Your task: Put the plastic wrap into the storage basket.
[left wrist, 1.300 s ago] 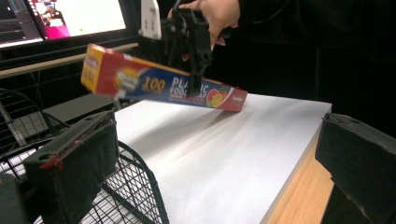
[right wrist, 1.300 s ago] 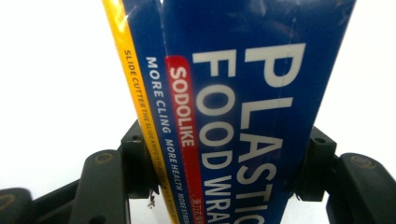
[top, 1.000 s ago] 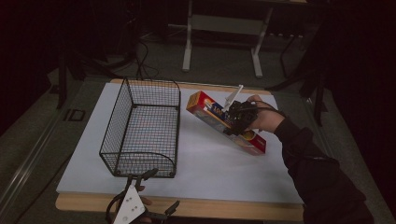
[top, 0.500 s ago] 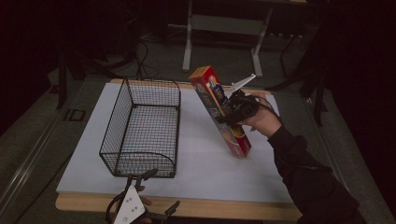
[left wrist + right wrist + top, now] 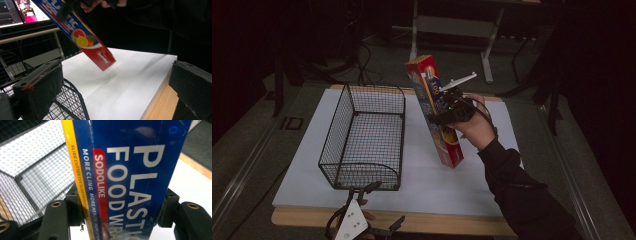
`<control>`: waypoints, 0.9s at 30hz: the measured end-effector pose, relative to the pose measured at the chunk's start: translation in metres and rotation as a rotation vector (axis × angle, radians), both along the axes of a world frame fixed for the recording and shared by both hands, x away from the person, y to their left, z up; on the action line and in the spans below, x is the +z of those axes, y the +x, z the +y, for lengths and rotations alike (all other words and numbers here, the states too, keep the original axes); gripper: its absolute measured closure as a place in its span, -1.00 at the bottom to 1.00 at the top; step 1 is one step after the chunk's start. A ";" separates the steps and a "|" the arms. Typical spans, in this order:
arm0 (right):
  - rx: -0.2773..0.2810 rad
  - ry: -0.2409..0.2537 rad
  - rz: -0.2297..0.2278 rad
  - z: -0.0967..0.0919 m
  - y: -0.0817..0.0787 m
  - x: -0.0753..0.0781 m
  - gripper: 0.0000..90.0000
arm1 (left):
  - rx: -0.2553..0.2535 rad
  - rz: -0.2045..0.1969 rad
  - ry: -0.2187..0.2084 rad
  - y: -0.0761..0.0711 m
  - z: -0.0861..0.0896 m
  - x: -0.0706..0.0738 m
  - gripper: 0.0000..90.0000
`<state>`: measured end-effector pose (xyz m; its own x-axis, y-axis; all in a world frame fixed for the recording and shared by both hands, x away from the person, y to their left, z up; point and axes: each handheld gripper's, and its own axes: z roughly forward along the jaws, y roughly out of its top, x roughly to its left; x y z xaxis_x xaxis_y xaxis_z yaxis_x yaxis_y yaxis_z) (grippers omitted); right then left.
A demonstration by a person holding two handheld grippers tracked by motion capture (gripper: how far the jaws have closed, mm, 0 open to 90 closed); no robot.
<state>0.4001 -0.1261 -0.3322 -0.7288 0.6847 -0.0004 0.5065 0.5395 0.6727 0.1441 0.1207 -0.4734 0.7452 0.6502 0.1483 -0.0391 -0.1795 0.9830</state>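
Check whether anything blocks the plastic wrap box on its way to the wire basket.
Nothing visible does. The right hand-held gripper holds the plastic wrap box tilted above the table, right of the wire basket, whose top is open; only bare white mat lies between them.

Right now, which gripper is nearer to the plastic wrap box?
Right. The right gripper clamps the plastic wrap box in the air; the left gripper rests apart at the table's near edge, beside the wire basket.

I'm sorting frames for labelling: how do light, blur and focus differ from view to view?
High view: dark surroundings, the white table top lit, the wrap box slightly soft. Left gripper view: box motion-blurred, near jaws soft, a screen glowing behind. Right gripper view: box lettering sharp with faint glare, basket bright and washed out.
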 end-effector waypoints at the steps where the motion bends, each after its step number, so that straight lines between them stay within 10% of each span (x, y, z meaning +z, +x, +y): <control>1: -0.004 0.002 -0.012 0.004 -0.001 0.005 -0.13 | 0.001 0.001 0.000 0.000 0.000 0.000 -1.00; 12: -0.024 0.112 -0.039 0.050 -0.001 0.051 -0.13 | 0.007 -0.006 0.003 -0.001 0.000 0.000 -1.00; 27: -0.015 0.189 -0.079 0.120 -0.015 0.074 -0.13 | -0.001 -0.011 -0.004 -0.003 0.001 0.001 -1.00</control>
